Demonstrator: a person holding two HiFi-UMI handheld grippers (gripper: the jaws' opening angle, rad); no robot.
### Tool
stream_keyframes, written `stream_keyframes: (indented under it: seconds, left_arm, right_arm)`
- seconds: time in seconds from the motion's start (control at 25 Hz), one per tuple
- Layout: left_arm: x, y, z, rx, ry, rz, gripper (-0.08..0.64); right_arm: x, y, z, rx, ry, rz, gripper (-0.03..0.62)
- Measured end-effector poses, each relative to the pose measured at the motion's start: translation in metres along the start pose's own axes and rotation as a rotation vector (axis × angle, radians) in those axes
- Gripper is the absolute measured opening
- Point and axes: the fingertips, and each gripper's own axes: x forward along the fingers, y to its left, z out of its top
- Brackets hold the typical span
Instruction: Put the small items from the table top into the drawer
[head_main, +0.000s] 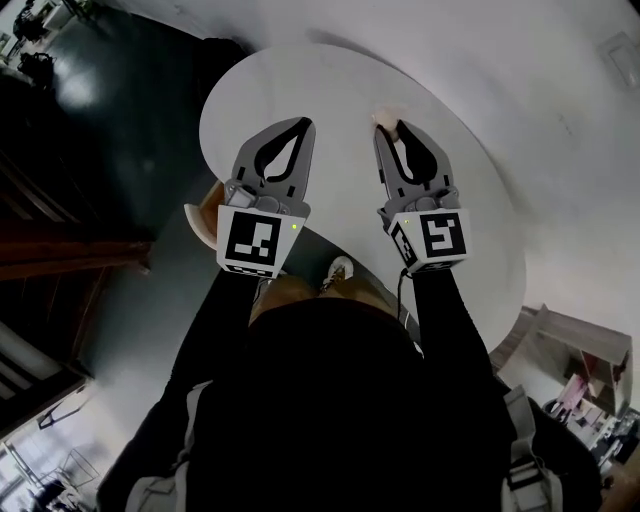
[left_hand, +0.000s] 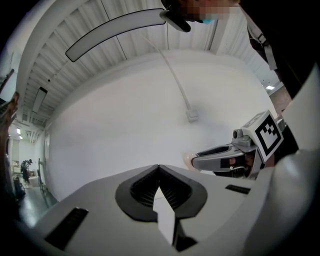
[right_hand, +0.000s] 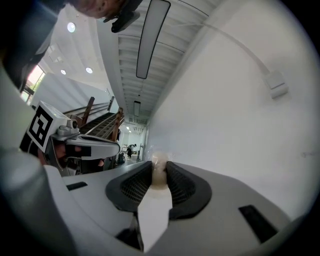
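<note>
My right gripper (head_main: 392, 128) is over the far side of the round white table (head_main: 300, 80), shut on a small pale, cream-coloured item (head_main: 384, 119) pinched at its fingertips. In the right gripper view the same item (right_hand: 159, 172) sits squeezed between the ribbed pads of the right gripper (right_hand: 159, 166). My left gripper (head_main: 303, 124) hovers beside it on the left, shut, its tips meeting with nothing between them. The left gripper view shows its shut jaws (left_hand: 159, 169) and, to the right, the right gripper (left_hand: 197, 160) with the pale item (left_hand: 188, 160) at its tip. No drawer is in view.
A tan wooden seat (head_main: 204, 224) pokes out under the table's near left edge. The person's shoe (head_main: 340, 268) shows below the table rim. Dark floor lies to the left, and a white wall (right_hand: 235, 115) with a cable box (right_hand: 277, 85) stands behind the table.
</note>
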Motion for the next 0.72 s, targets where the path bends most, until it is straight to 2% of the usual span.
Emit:
stream_keyframes:
  seconds: [0.4, 0.72]
  left_arm:
    - [-0.097, 0.11, -0.017, 0.031, 0.058, 0.202, 0.015]
    - [-0.162, 0.163, -0.043, 0.02, 0.097, 0.336, 0.015]
  right_arm:
    - [0.069, 0.121, 0.006, -0.013, -0.016, 0.195, 0.112]
    - [0.099, 0.2, -0.003, -0.02, -0.023, 0.329, 0.112]
